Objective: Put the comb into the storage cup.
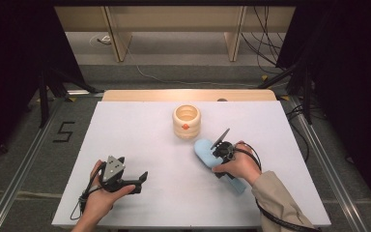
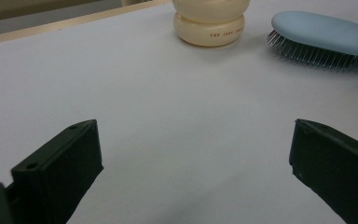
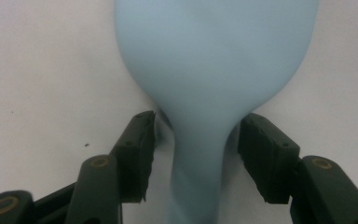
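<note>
Black right tongs point(image 3: 196, 156) astride smooth pale-blue hairbrush point(image 3: 214, 60) neck, small gaps either side, left tongs point(image 2: 193, 172) wide, empty.

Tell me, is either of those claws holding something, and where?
Nothing is gripped yet. The right gripper has its fingers either side of the blue hairbrush where handle meets head, with gaps showing. The left gripper is open over bare table.

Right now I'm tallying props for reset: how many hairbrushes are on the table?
1. The light blue hairbrush lies bristles down on the white table, right of centre, just in front of the cream jar, its handle between the right hand-held gripper jaws.
</note>
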Demonstrator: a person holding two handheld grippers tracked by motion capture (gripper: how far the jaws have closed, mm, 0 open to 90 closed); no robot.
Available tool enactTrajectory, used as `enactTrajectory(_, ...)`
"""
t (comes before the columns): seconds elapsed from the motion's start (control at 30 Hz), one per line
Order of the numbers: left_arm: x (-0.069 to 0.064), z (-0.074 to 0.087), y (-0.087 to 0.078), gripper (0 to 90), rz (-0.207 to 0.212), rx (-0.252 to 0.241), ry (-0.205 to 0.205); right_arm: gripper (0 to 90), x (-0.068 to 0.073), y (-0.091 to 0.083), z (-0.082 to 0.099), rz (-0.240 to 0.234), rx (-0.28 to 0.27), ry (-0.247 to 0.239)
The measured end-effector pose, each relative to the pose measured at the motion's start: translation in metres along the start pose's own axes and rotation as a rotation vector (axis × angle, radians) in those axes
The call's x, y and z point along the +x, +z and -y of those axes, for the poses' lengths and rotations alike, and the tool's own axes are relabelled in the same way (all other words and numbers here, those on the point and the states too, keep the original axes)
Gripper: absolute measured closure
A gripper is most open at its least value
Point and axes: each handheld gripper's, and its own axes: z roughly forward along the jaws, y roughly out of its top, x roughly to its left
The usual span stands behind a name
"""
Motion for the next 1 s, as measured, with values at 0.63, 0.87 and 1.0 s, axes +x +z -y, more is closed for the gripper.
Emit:
enactTrajectory(0.63,0.0,0.0002,-0.0001,2.3,0.001,0.0,-0.002,64.8,0.0054,-0.0002,-0.0067,0.036,0.041,0.011)
enactTrajectory(0.87,-0.0001,0.0002,0.0001,2.5,0.003,0.0,-0.003,67.2,0.0066,-0.0003,-0.007,0.041,0.046,0.031)
enactTrajectory(1.0,-0.0002,0.0002,0.0,2.6,0.002,0.0,-0.003,69.2,0.0059,-0.0007,-0.0063,0.037,0.048,0.041)
